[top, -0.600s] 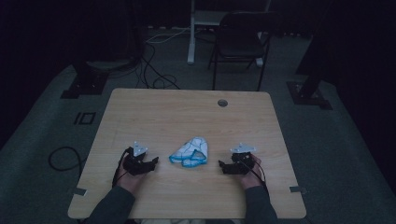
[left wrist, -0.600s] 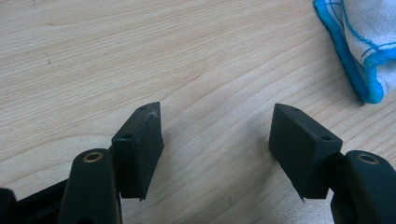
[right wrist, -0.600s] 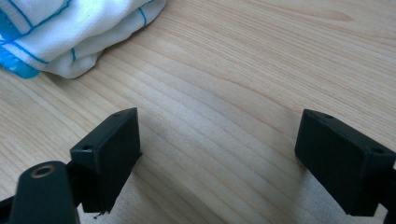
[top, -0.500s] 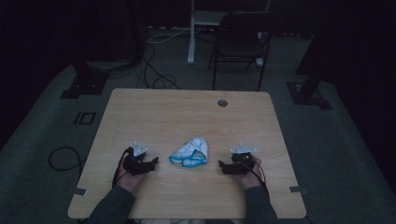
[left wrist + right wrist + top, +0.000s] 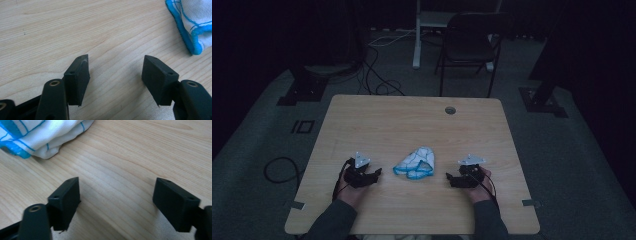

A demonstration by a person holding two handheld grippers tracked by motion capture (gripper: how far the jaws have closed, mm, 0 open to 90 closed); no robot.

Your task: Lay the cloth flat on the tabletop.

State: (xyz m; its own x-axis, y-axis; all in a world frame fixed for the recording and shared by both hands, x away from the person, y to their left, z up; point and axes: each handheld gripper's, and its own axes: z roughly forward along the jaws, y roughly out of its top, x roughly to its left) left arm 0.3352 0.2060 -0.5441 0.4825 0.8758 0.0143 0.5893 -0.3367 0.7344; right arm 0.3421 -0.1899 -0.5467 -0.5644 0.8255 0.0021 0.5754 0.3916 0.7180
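Resting low at the near edge: both grippers, forearms coming in from the bottom of the high view.
Left gripper (image 5: 373,175): sitting on the worktop (image 5: 412,120), held in the person's left hand (image 5: 349,192); fingers (image 5: 77,75) spread, gripping nothing, bare wood showing between them in the left gripper view.
Right gripper (image 5: 452,179): sitting on the worktop, held in the right hand (image 5: 479,187); fingers (image 5: 66,200) spread wide, gripping nothing, bare wood showing between them in the right gripper view.
Pointing: both grippers are aiming inward, toward the middle of the worktop.
Cloth (image 5: 414,162): white with blue edging and thin blue lines, lying crumpled in a loose heap on the worktop, between the two grippers and slightly farther back; touching neither.
Cloth in left gripper view (image 5: 195,22): showing at upper right, past the finger tips, apart from them.
Cloth in right gripper view (image 5: 42,135): showing at upper left, past the finger tips, apart from them.
Cable hole (image 5: 450,110): sitting near the far edge of the worktop, right of centre.
Chair (image 5: 469,45): dark, standing on the floor beyond the far edge.
Cables (image 5: 377,75): lying on the floor behind the worktop, to the left of the chair.
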